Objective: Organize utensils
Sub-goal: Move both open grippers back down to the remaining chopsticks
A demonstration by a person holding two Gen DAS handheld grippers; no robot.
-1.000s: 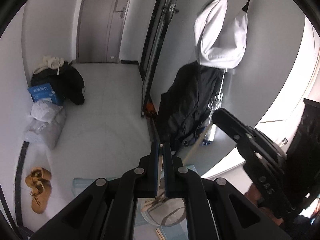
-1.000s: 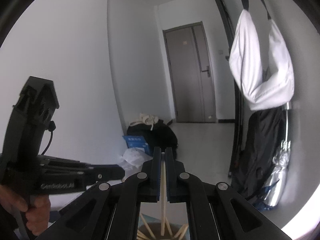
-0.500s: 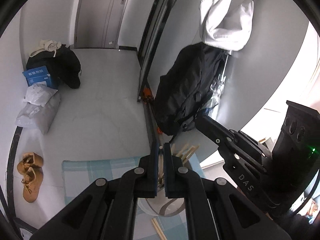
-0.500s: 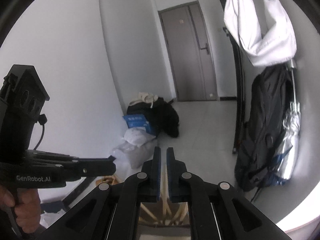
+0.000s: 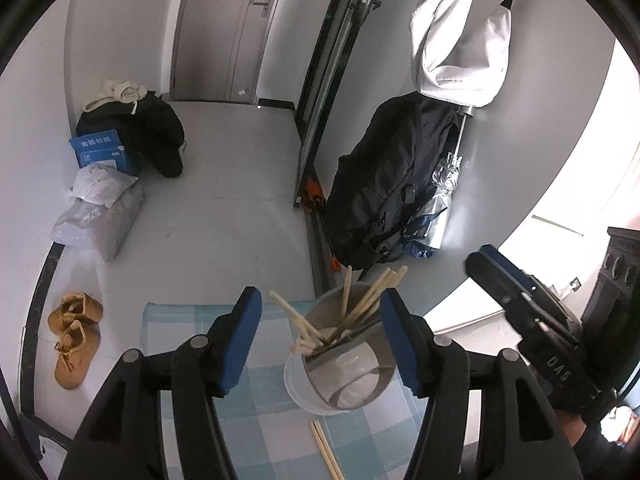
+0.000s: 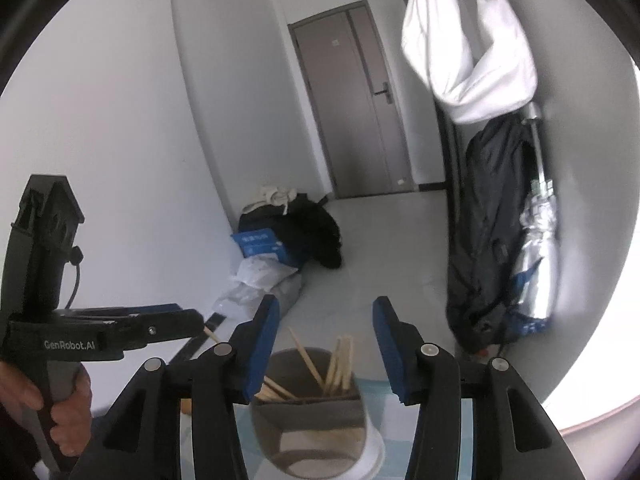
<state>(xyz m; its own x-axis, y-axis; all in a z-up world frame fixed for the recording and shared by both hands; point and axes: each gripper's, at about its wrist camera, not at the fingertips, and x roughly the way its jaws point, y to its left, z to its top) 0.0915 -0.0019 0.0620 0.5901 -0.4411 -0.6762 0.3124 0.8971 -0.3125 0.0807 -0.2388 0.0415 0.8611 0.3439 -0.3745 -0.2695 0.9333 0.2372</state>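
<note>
In the left wrist view the left gripper [image 5: 320, 312] stands wide open at the bottom middle of the frame and holds nothing. Between its blue pads [image 5: 240, 344] sits the cup [image 5: 340, 376], a grey holder in a white base, nearer to the right pad. Several wooden chopsticks [image 5: 360, 304] stand inside the cup and lean in different directions. The cup rests on a tabletop with a blue checked cloth [image 5: 264, 412]. Two more chopsticks, the loose pair [image 5: 326, 454], lie flat on the cloth just below the cup, at the bottom of the frame. The right gripper [image 5: 516, 300] shows at the right side of this view, apart from the cup.

In the right wrist view the right gripper [image 6: 324, 320] is also wide open and empty, and the cup [image 6: 316, 428] with its chopsticks [image 6: 340, 364] is at the bottom middle, between and below the fingers. The left gripper [image 6: 120, 328] enters from the left of the frame, held by a hand [image 6: 56, 408].
</note>
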